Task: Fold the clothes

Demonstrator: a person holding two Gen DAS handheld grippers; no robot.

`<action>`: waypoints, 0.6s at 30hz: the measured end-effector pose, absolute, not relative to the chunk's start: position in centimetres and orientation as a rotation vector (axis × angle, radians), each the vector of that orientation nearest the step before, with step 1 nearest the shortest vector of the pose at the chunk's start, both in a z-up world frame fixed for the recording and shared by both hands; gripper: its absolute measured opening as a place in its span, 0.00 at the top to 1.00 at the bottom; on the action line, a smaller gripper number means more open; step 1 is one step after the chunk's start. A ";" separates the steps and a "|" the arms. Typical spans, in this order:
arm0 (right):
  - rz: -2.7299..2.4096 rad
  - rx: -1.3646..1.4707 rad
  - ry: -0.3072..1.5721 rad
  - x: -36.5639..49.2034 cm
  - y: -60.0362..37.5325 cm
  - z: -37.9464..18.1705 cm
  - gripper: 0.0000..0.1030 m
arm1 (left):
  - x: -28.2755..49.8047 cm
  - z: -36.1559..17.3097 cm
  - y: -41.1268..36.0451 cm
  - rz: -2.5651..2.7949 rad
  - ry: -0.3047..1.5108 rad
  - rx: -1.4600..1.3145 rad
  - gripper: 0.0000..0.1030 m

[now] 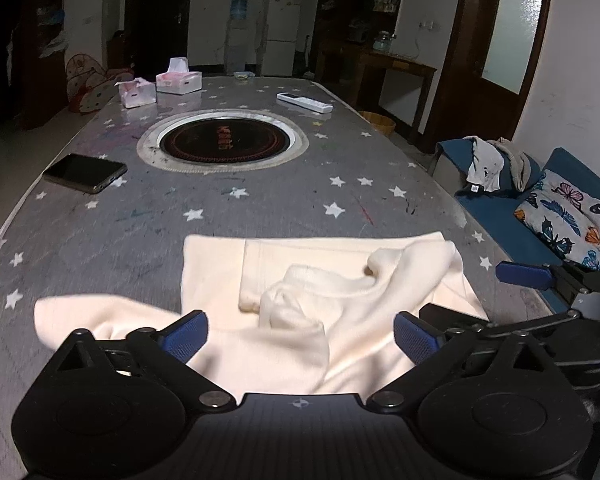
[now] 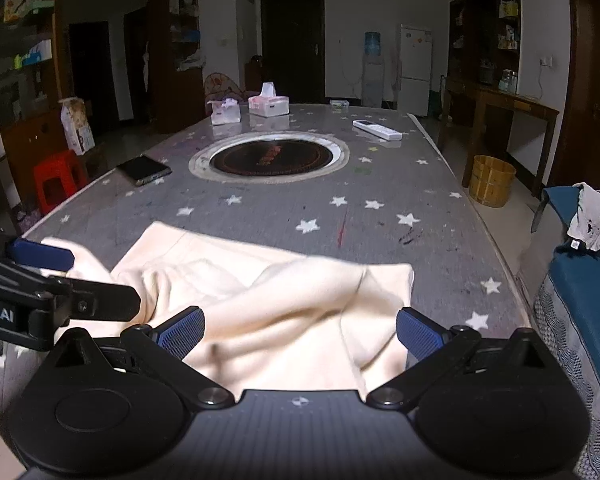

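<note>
Cream garment (image 1: 300, 300) rumpled on table (image 1: 260, 208), both tongs spread

Both grippers hover low side by side, pointing the same way, toward twelve o'clock. The left gripper (image 1: 300, 332) has its jaws spread wide, the blue ribbed pads (image 1: 186, 334) well apart with nothing pinched between them. The right gripper (image 2: 300, 330) is spread just as wide, its blue pads (image 2: 418, 330) likewise gripping nothing. From each wrist view, the neighbour's blue fingertip pokes in at the edge: the right one at three o'clock, the left one at nine o'clock.
</note>
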State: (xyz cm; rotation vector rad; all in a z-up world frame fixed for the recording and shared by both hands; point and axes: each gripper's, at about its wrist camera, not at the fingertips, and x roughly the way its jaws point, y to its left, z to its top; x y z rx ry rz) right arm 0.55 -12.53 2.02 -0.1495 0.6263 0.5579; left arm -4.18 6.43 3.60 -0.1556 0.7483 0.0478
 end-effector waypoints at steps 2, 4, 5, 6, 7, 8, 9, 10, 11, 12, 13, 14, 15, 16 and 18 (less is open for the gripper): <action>0.562 -0.144 0.623 1.2 -12.5 2.2 0.01 | -3.5 3.5 6.7 0.040 0.749 -0.153 0.12; 0.561 -0.148 0.619 2.0 -12.4 2.2 0.02 | -2.7 3.3 7.0 0.032 0.750 -0.151 0.15; 0.560 -0.150 0.619 2.4 -12.4 2.2 0.04 | -2.4 3.3 7.2 0.028 0.751 -0.150 0.19; 0.558 -0.150 0.620 2.8 -12.4 2.2 0.07 | -2.0 3.2 7.3 0.024 0.751 -0.149 0.21; 0.558 -0.146 0.624 3.3 -12.4 2.2 0.07 | -1.6 3.1 7.5 0.020 0.752 -0.147 0.23; 0.559 -0.138 0.631 3.8 -12.5 2.1 0.08 | -1.3 3.1 7.6 0.016 0.752 -0.146 0.24; 0.561 -0.131 0.638 4.3 -12.5 2.1 0.11 | -0.9 3.0 7.8 0.012 0.752 -0.145 0.25; 0.563 -0.124 0.643 4.7 -12.6 2.0 0.12 | -0.6 2.8 7.9 0.007 0.757 -0.145 0.26; 0.565 -0.118 0.648 5.2 -12.7 2.0 0.13 | -0.3 2.6 8.1 0.002 0.765 -0.146 0.26; 0.567 -0.111 0.653 5.7 -12.8 2.0 0.14 | 0.0 2.4 8.2 -0.003 0.772 -0.147 0.26; 0.570 -0.105 0.658 6.1 -12.8 1.9 0.16 | 0.2 2.2 8.3 -0.008 0.780 -0.148 0.26; 0.575 -0.097 0.664 6.6 -12.8 1.9 0.19 | 0.5 1.9 8.5 -0.013 0.789 -0.150 0.28; 0.582 -0.092 0.674 7.1 -12.8 1.7 0.22 | 0.6 1.7 8.6 -0.018 0.800 -0.152 0.30; 0.590 -0.088 0.685 7.5 -12.8 1.6 0.24 | 0.8 1.4 8.7 -0.023 0.811 -0.154 0.34; 0.612 -0.085 0.711 8.0 -12.6 1.1 0.32 | 0.9 1.0 8.8 -0.032 0.827 -0.160 0.41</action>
